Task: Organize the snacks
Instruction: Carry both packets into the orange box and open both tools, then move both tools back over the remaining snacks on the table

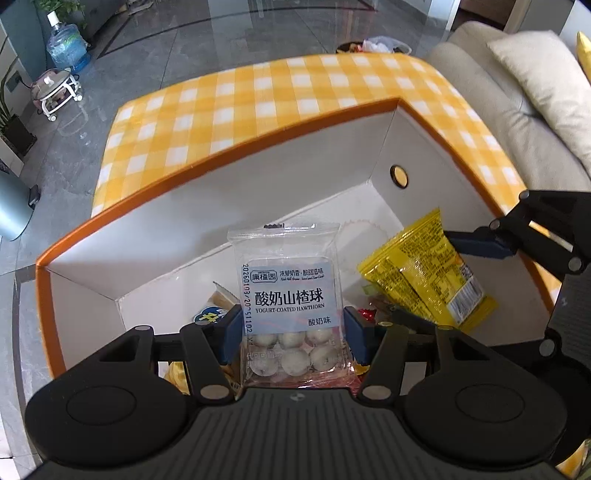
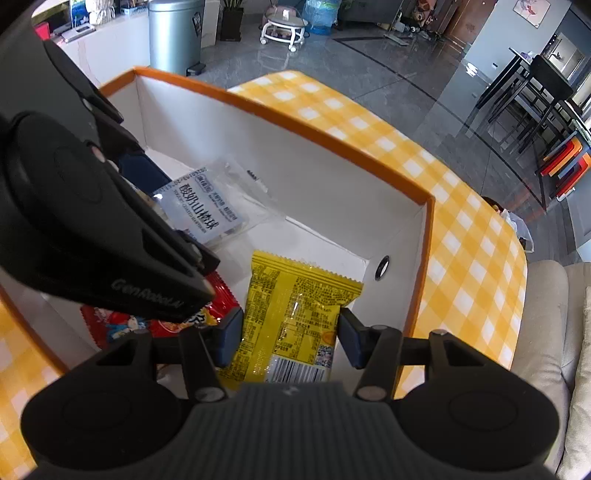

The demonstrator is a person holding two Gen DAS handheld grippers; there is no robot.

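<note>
Fingers of left gripper [image 1: 291, 336] clamping hawthorn packet [image 1: 290, 306], right gripper [image 2: 290, 338] clamping yellow packet [image 2: 295, 314], over orange-rimmed box [image 1: 221, 155].

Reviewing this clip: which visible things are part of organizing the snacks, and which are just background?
Job:
left gripper gripping clear hawthorn-ball pack
right gripper gripping yellow snack packet
orange-rimmed box
red snack packet

Background:
checked tablecloth
water jug
sofa
metal bin

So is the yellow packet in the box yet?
Partly: the yellow packet hangs inside the box, clamped by the right gripper, not resting.
</note>
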